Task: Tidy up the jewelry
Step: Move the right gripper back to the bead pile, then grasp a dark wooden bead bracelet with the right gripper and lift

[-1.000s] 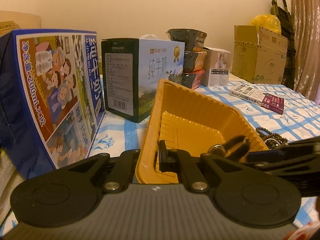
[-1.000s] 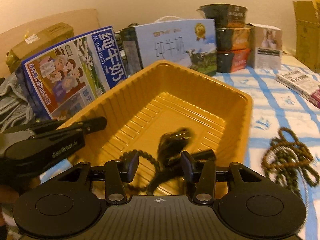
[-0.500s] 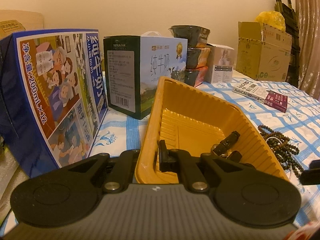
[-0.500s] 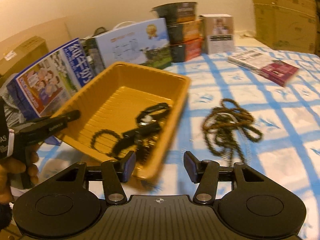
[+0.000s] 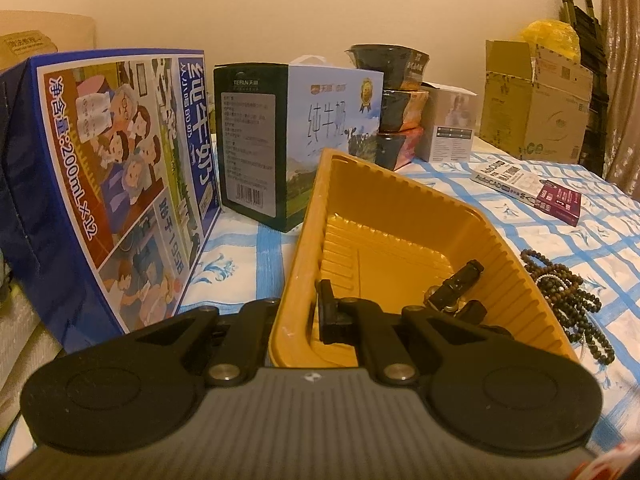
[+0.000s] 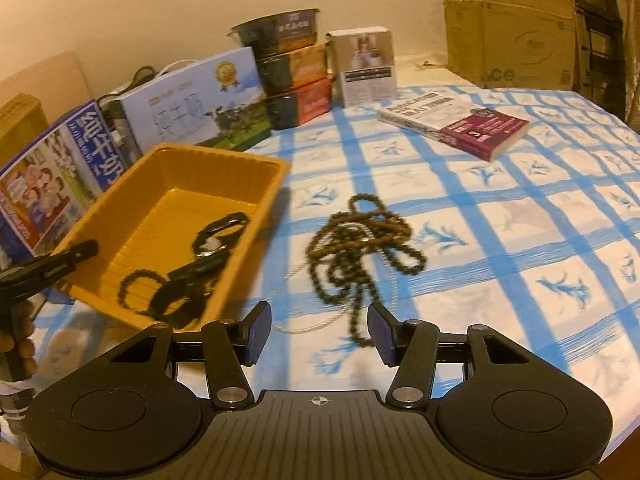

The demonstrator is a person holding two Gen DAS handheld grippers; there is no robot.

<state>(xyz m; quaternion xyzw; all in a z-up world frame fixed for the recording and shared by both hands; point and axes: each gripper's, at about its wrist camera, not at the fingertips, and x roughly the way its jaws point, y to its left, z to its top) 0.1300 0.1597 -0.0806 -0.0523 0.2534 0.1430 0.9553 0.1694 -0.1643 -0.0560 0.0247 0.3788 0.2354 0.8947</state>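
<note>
A yellow plastic tray (image 5: 400,184) is tilted up at its near end, and my left gripper (image 5: 296,312) is shut on that near rim, one finger inside the wall and one outside. A black watch-like piece (image 5: 456,288) lies inside it. In the right wrist view the tray (image 6: 224,160) holds that black piece (image 6: 212,240) and a dark bead bracelet (image 6: 140,284). A tangle of dark bead strings (image 6: 356,248) lies on the blue-checked cloth to the tray's right. My right gripper (image 6: 320,332) hovers open just short of the tangle, with nothing between its fingers.
Two milk cartons (image 5: 120,184) (image 5: 296,140) stand left of and behind the tray. Stacked food bowls (image 6: 288,72) and a small white box (image 6: 366,68) sit at the back. A book (image 6: 460,124) lies far right, with cardboard boxes (image 6: 512,24) behind it. A hand (image 6: 18,344) holds the left gripper.
My right gripper pulled back out of the tray and swung right toward the bead tangle, leaving the dark pieces in the tray. Its fingers spread wider. The left gripper kept its hold.
</note>
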